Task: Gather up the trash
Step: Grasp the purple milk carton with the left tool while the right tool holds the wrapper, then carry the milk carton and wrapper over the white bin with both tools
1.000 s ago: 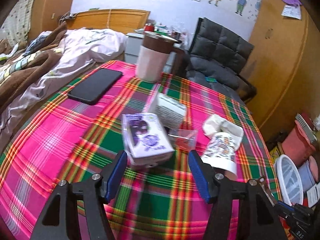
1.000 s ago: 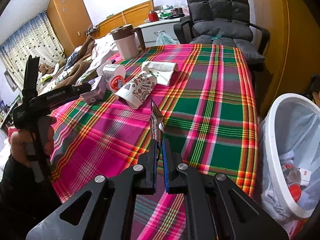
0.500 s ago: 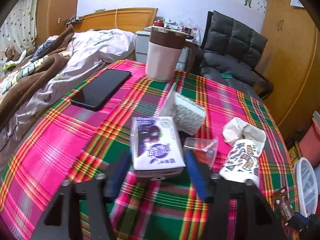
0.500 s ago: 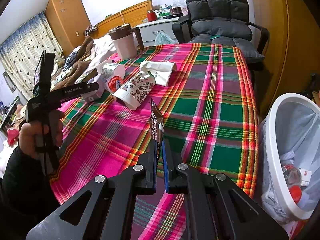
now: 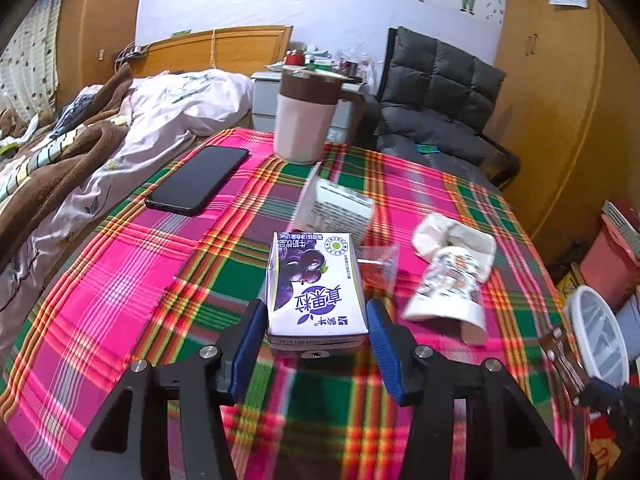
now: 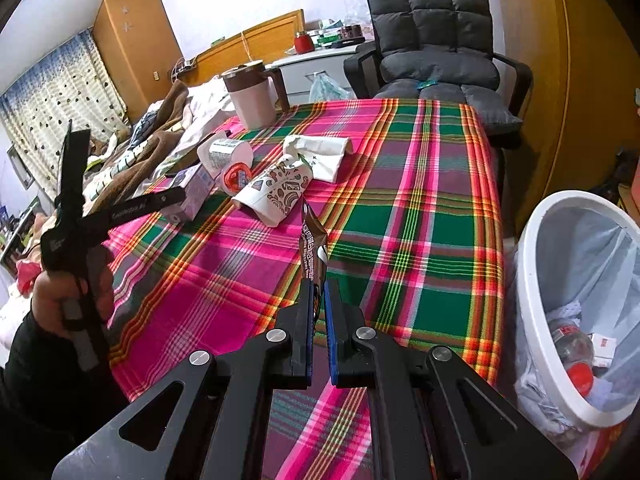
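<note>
A purple milk carton (image 5: 316,292) lies on the plaid tablecloth (image 5: 120,300). My left gripper (image 5: 315,306) straddles it, jaws closing, with a thin gap still showing between each blue pad and the carton's sides. From the right wrist view, a hand holds that left gripper (image 6: 172,200) at the carton (image 6: 196,192). My right gripper (image 6: 319,292) is shut on a brown snack wrapper (image 6: 314,240), which stands up above the table's near edge. A patterned paper cup (image 5: 448,292) lies on its side beside a crumpled white napkin (image 5: 452,236).
A white lined trash bin (image 6: 536,280) with rubbish inside stands right of the table. A tipped white tub (image 5: 336,208), a small clear cup (image 5: 378,264), a black phone (image 5: 198,180) and a pink jug (image 5: 306,116) sit further back. Behind are a grey chair (image 6: 436,40) and a bed.
The left gripper moved forward until the milk carton sat between its fingers, and its jaws narrowed around it. The right gripper stayed still, holding the wrapper.
</note>
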Motion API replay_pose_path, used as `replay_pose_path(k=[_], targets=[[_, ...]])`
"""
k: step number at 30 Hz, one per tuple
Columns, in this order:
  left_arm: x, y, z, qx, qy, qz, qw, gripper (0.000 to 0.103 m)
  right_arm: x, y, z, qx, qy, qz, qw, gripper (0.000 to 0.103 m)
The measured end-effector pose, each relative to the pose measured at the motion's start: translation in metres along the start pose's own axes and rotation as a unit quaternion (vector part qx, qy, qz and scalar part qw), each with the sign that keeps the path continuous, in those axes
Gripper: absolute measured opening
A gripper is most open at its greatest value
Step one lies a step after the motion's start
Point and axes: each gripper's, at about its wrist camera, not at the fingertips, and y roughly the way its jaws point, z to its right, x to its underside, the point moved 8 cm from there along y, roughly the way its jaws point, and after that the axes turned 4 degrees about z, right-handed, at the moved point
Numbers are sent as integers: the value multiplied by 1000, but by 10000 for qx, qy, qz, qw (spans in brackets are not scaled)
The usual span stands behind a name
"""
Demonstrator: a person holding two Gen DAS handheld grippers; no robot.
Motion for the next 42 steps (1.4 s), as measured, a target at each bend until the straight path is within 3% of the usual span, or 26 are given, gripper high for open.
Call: replay_pose_path(k=[9, 25, 35, 42], targets=[[15, -37, 37, 471, 276, 49, 9985, 52, 1, -15, 5, 142, 99, 165, 9997, 8], [31, -55, 117, 1310, 750, -132, 9884, 52, 4, -38, 36, 472, 456, 384, 9971, 8], [36, -55, 185, 1898, 1187, -219, 9744, 52, 13, -62, 76, 882, 867, 537, 9909, 8], [46, -52, 241, 2359, 1498, -359, 9595, 52, 21, -77, 104, 1180, 1129, 627, 9846, 8]])
